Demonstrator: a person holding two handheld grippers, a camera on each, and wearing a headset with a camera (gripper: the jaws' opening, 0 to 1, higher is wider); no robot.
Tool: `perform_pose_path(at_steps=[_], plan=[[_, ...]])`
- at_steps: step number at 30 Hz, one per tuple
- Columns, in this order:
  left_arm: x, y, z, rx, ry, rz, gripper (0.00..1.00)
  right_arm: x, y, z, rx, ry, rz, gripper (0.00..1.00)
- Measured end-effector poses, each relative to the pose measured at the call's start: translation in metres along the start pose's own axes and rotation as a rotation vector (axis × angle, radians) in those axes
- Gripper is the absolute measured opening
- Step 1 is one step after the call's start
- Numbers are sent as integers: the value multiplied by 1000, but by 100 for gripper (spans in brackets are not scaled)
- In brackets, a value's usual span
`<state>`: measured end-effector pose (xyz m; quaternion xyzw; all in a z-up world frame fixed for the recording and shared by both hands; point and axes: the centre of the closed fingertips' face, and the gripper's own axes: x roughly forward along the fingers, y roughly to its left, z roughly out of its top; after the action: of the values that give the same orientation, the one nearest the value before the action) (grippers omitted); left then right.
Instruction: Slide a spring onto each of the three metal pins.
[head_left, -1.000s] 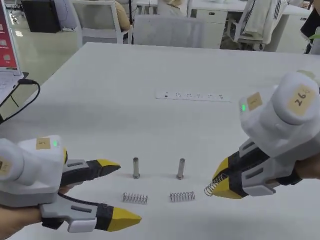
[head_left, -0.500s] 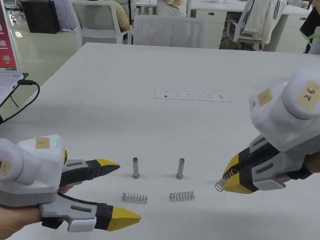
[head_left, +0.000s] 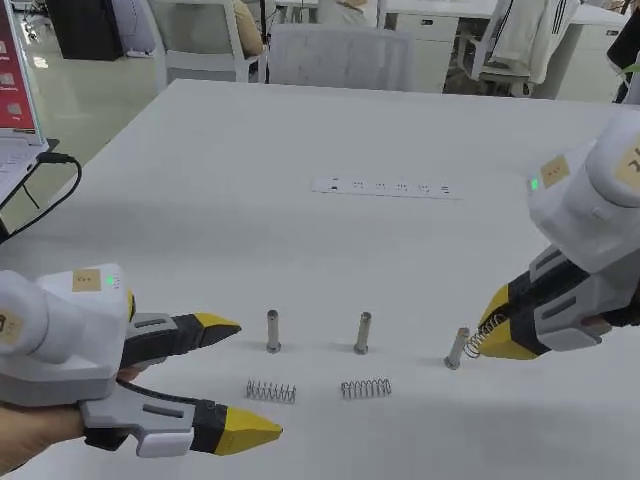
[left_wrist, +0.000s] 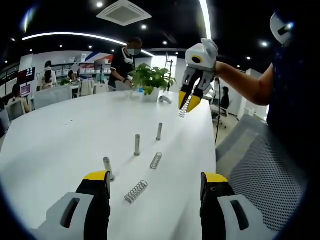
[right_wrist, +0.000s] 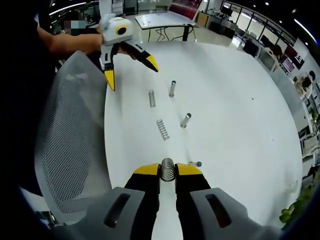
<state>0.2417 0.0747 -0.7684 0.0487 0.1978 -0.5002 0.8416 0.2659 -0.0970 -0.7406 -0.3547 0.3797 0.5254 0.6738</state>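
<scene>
The right gripper (head_left: 493, 328) is gripping the held spring (head_left: 472, 340) between its shut yellow tips. This spring is sticking out from the tips and slanting down toward the right pin (head_left: 457, 348). Its lower end is sitting very near the top of that pin, and I cannot tell if they are touching. The left gripper (head_left: 247, 378) is hovering low over the white table (head_left: 300, 230) at the near left, with its jaws wide apart and nothing between them. The left pin (head_left: 273, 331) and the middle pin (head_left: 363, 333) are standing upright in one row with the right pin, and both are bare. The left spring (head_left: 271, 391) is lying flat just in front of the left pin. The middle spring (head_left: 366, 387) is lying flat just in front of the middle pin.
</scene>
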Motion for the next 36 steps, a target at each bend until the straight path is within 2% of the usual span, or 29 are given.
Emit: perform_pose_path(at_steps=[14, 17, 25, 36], plan=[[1, 1, 0, -2, -1, 6, 70, 2, -25, -13, 3, 58, -19, 9], [1, 1, 0, -2, -1, 8, 70, 6, -30, -18, -5, 88, -26, 9], [1, 3, 1, -2, -4, 13, 70, 12, -43, -19, 7, 96, -17, 9], [0, 4, 0, -7, -6, 17, 69, 24, -51, -22, 0, 130, -8, 9]])
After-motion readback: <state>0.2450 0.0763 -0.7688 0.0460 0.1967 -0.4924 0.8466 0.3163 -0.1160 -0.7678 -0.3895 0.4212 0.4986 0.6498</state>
